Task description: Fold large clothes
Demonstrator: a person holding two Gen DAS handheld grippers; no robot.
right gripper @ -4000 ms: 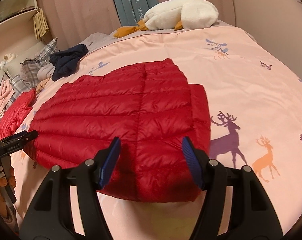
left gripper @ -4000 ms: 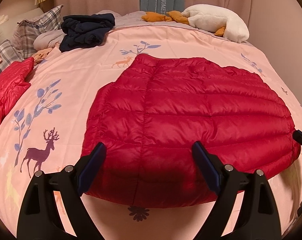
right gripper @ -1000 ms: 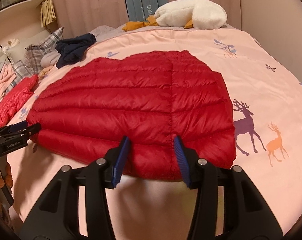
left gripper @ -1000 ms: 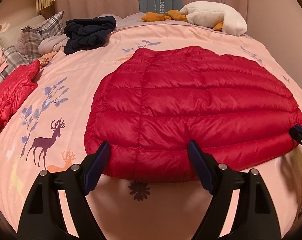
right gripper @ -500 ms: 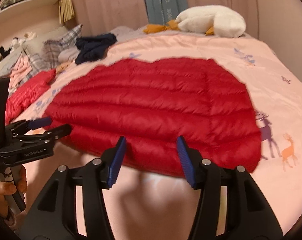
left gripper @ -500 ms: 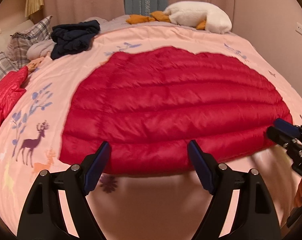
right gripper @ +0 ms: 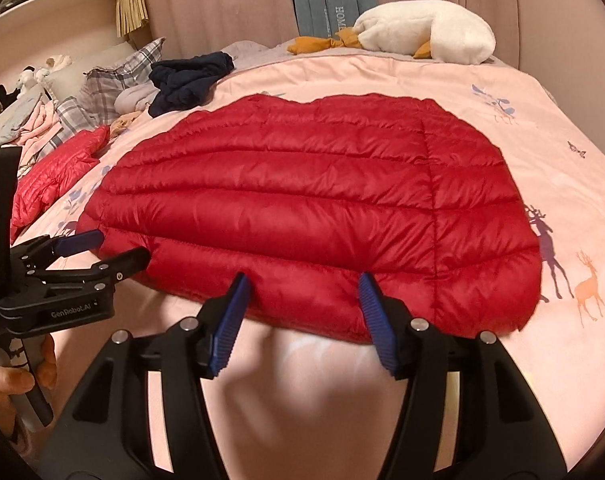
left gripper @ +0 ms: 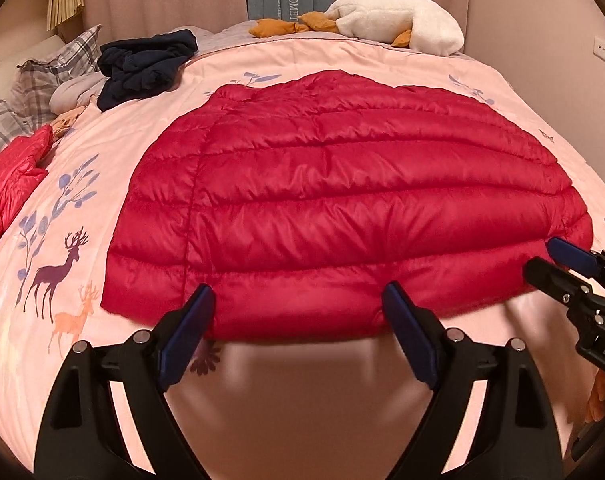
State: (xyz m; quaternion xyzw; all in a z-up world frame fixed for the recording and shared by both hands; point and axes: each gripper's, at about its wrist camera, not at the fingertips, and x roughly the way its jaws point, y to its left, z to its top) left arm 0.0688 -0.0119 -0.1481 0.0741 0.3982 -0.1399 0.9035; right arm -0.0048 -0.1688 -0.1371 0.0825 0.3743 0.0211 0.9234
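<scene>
Both grippers have backed off toward the bed's near edge since four seconds ago; back then their tips sat over the red puffer jacket [left gripper: 342, 208], now they hang at its near hem. Jacket also looks wider across than in that earlier frame.

Left gripper [left gripper: 298, 308]: jaws spread wide and opening, nothing pinched. Blue pads [left gripper: 182, 332] frame the hem near the jacket's left corner; I can't tell if they touch the fabric.

Right gripper [right gripper: 302, 300]: jaws about half spread and opening, nothing between them but hem in the background. Not gripping.

Jacket lies flat, mid-bed, quilted side up, on the pink duvet [left gripper: 114, 140]. Near hem runs just beside the near edge of the bed.

Room: bare duvet on the right side up to the bed edge [right gripper: 562, 128]. Left side is tighter: second red jacket [right gripper: 50, 176] at the left edge, navy garment [right gripper: 186, 80] and plaid pillows [right gripper: 114, 80] at the far-left corner. Plush goose [right gripper: 426, 32] along the far edge, well apart from the jacket.
</scene>
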